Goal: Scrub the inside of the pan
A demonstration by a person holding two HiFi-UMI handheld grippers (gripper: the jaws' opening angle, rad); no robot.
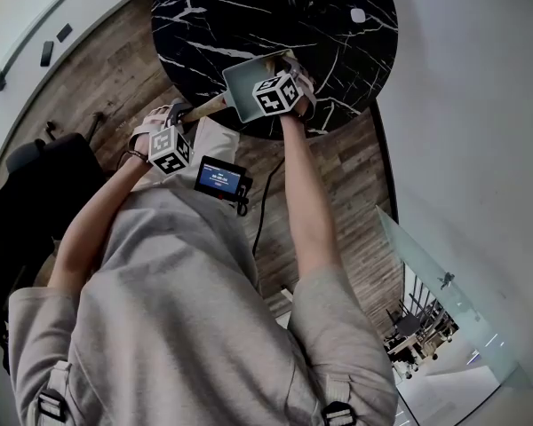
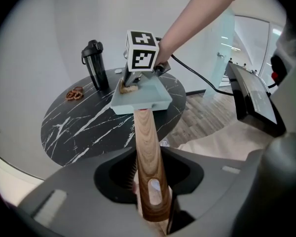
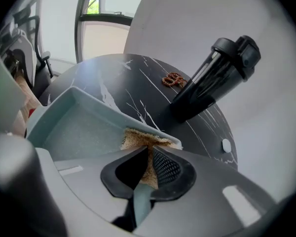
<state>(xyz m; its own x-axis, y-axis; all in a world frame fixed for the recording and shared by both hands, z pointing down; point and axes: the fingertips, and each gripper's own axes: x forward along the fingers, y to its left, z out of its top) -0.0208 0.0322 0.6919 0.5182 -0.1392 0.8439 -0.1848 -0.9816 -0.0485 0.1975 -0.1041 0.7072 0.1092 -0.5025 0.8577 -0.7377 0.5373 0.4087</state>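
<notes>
Head view puts the left gripper (image 1: 181,118) at the near left, just off the edge of the round black table (image 1: 355,51). The left gripper view shows why: its jaws are clamped from both sides on the wooden handle (image 2: 147,147) near its end, by the hanging hole, so the pan (image 2: 144,101) should not turn or slide when it is pushed on. The handle sticks out past the table's near edge toward the person, which lets that hand brace it from outside the working area. The pale blue-green pan sits at the near edge of the table, open side up. Whether its base rests fully on the marble or is lifted a little I cannot tell. To the right of the handle, the right gripper (image 3: 149,163) points steeply down into the pan. Its own view shows the jaws drawn together on a tan fibrous scrub pad (image 3: 143,139), pinched at its near end so the rest fans out ahead of the tips. The pad is inside the pan, against the wall at its far right corner, and seems to touch the pan's floor. I read that as the start of a scrubbing stroke, with most of the floor lying bare to the pad's left. Further right on the table, well apart from the pan, are a dark bottle (image 3: 212,78) and a small brown twisted thing (image 3: 173,79), both clear of any stroke.
</notes>
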